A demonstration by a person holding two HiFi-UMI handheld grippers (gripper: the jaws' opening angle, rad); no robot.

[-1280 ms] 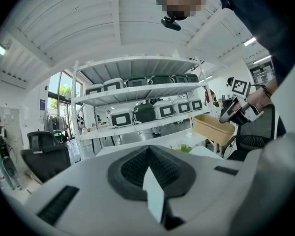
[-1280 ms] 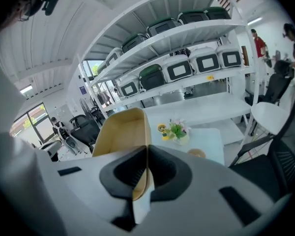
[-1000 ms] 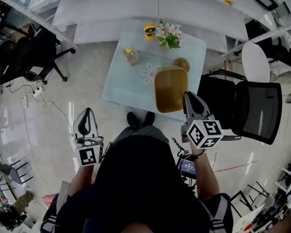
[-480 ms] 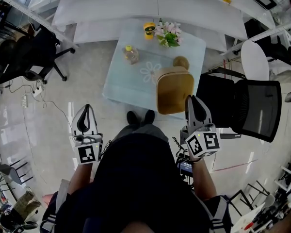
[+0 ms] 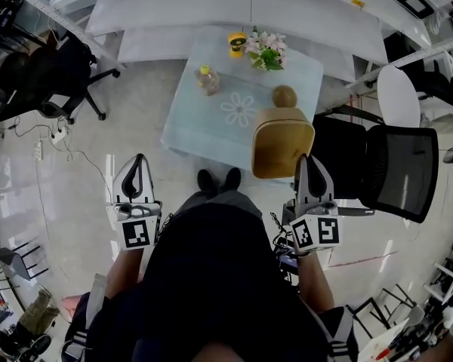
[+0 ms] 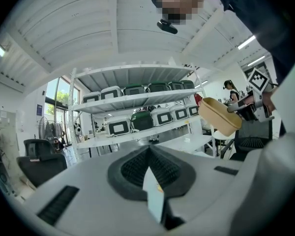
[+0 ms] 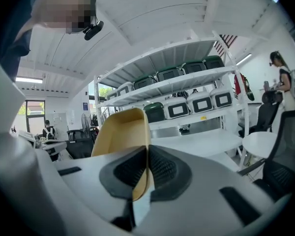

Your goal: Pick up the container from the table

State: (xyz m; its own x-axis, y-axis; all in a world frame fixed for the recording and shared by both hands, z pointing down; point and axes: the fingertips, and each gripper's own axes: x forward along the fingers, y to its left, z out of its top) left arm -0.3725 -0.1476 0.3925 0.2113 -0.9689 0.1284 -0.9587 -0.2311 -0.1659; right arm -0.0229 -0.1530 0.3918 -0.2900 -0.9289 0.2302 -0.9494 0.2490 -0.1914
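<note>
We cannot tell what the small yellow thing (image 5: 236, 44) at the table's (image 5: 192, 123) twelve o'clock edge is, and the container's (image 7: 120, 132) six o'clock wall is hidden between the right gripper's (image 7: 147, 154) pressed jaws in its own view.

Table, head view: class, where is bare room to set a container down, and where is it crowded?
Bare: the table's near-left stretch, between the bottle and the near edge. Crowded: far and right sides, with yellow cup, flowers, brown ball.

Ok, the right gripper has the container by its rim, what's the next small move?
Probably hold the grip and level it out: the right gripper pinches only the thin rim of the container, which hangs tilted in the air, off the table.
</note>
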